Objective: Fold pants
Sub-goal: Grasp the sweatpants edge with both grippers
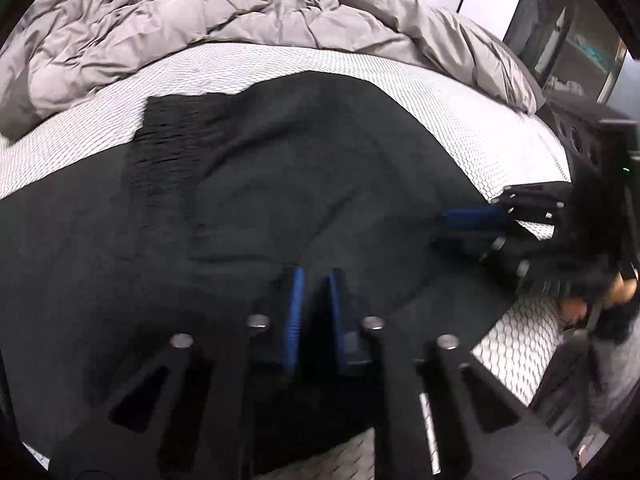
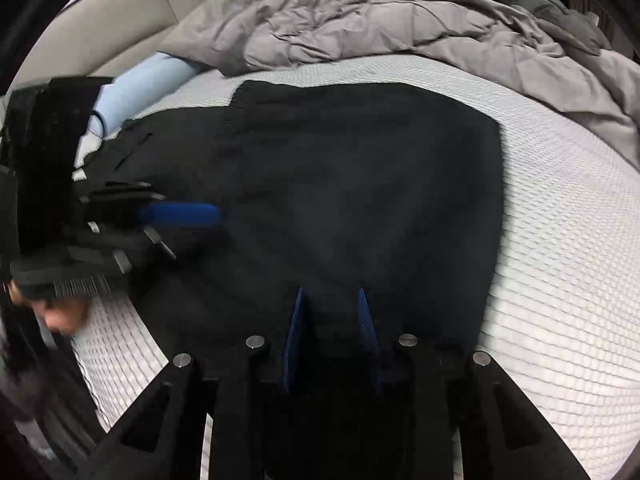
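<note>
Black pants (image 1: 280, 184) lie spread flat on the white mattress (image 1: 472, 120); the ribbed waistband (image 1: 160, 152) shows at the left. The pants also fill the middle of the right wrist view (image 2: 360, 184). My left gripper (image 1: 314, 280) hovers just over the cloth with its blue pads a small gap apart, holding nothing; it also shows from the side in the right wrist view (image 2: 216, 214). My right gripper (image 2: 330, 294) is open above the near edge of the pants, empty. It shows at the right in the left wrist view (image 1: 444, 220), low over the cloth.
A rumpled grey duvet (image 1: 200, 20) is piled along the far side of the bed. A light blue pillow (image 2: 136, 88) lies at the far left. A dark shelf unit (image 1: 572, 48) stands beyond the bed's right edge. The mattress edge (image 2: 116, 344) is near me.
</note>
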